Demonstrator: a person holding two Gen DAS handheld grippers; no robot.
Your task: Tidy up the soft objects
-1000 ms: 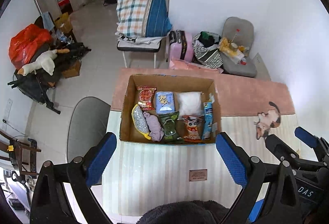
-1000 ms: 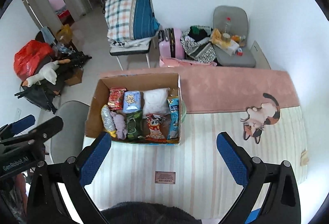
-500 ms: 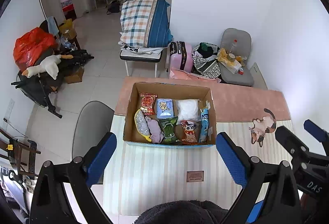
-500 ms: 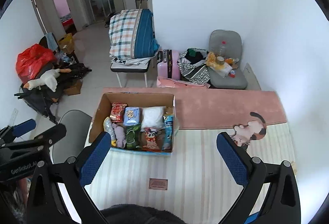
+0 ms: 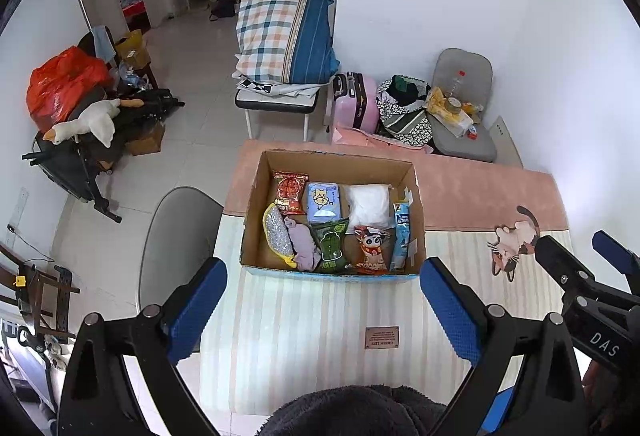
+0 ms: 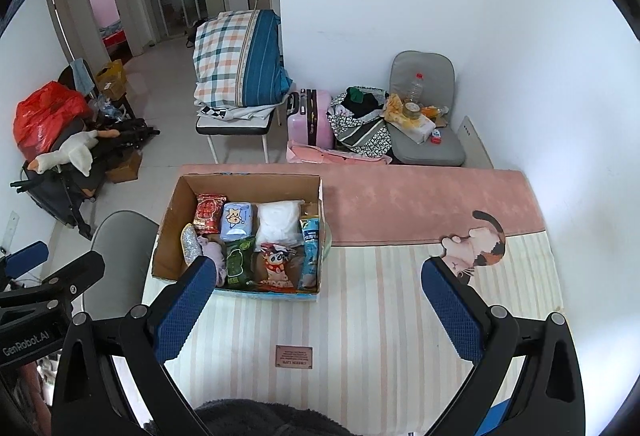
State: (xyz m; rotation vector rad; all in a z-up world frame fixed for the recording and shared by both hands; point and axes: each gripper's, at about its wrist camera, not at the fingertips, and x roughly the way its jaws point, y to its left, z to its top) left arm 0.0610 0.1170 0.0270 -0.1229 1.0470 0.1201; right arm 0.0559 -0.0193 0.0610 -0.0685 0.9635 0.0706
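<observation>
An open cardboard box stands on a striped mat. It holds several soft packs: a red snack bag, a blue tissue pack, a white bag, a green pack, a lilac cloth and a silver-yellow pouch. My left gripper is open and empty, high above the mat in front of the box. My right gripper is open and empty, to the right of the box; its left finger overlaps the box's front corner in view.
A pink band and a cat picture lie on the mat's far side. A grey chair stands left of the table. A plaid bundle on a bench, a pink suitcase and a loaded grey chair stand behind.
Both grippers have risen and pulled back from the box, so it looks smaller and more of the room shows. Both stay open and empty.
</observation>
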